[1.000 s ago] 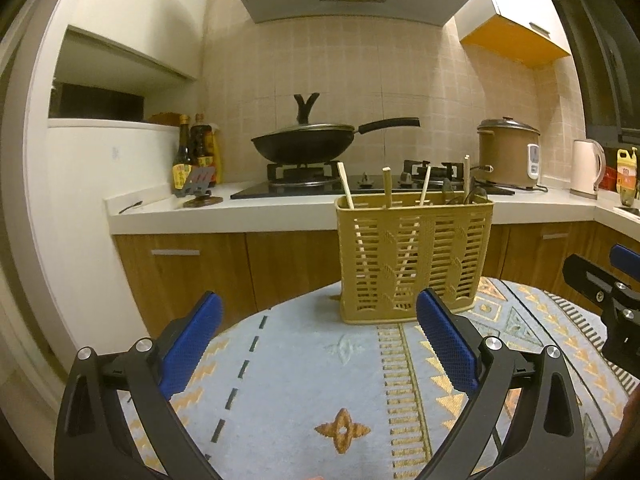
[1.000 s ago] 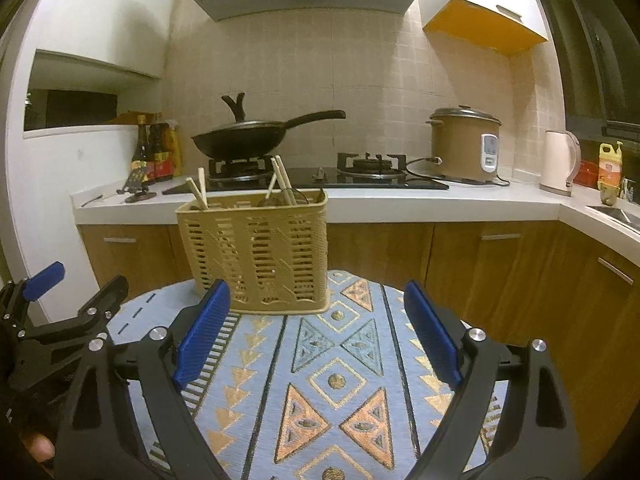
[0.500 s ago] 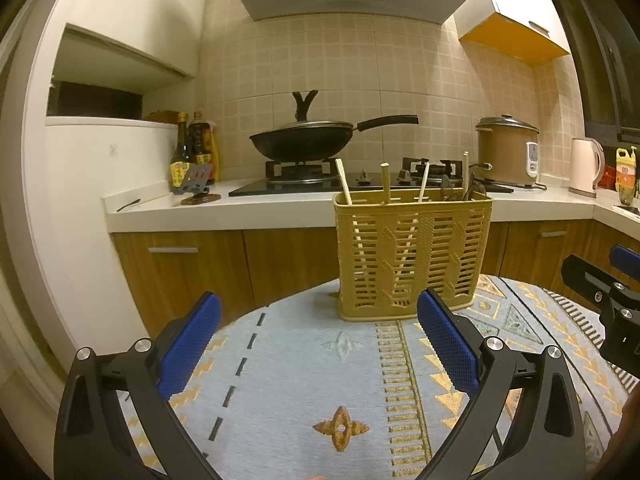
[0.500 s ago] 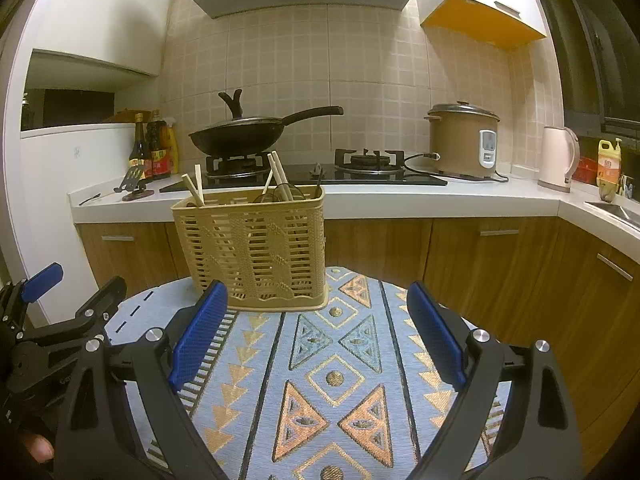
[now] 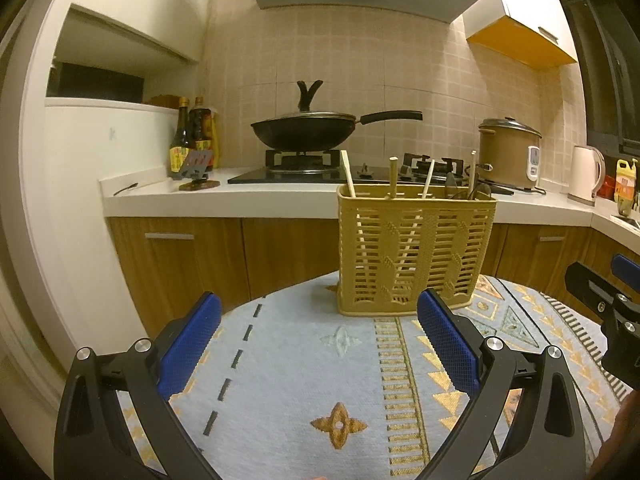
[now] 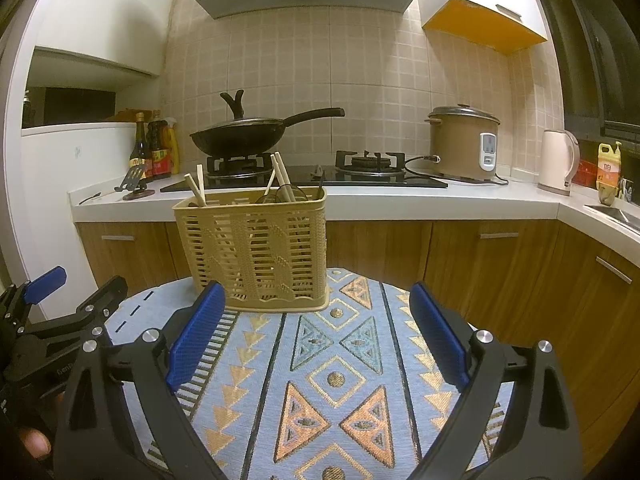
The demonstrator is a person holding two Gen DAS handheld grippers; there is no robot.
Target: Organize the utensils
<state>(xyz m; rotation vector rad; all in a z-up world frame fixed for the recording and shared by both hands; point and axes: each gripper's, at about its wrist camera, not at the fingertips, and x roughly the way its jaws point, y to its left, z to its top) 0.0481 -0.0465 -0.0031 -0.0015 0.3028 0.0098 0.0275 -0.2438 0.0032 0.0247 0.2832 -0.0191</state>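
Both my left claw (image 5: pixel 318 336) and right claw (image 6: pixel 316 328) hang spread, empty; utensils (image 6: pixel 280 178) stand in the caddy (image 6: pixel 252 248) at the bench's (image 6: pixel 340 380) far edge, fitting start or finish.

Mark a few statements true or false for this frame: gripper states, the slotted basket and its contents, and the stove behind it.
1. Both the left gripper and the right gripper are open and empty. True.
2. The tan slotted plastic basket lies tipped on its side. False: it stands upright on the patterned blue tablecloth.
3. Wooden chopsticks stick up out of the basket. True.
4. The black lidded wok sits on the table. False: it rests on the gas stove.
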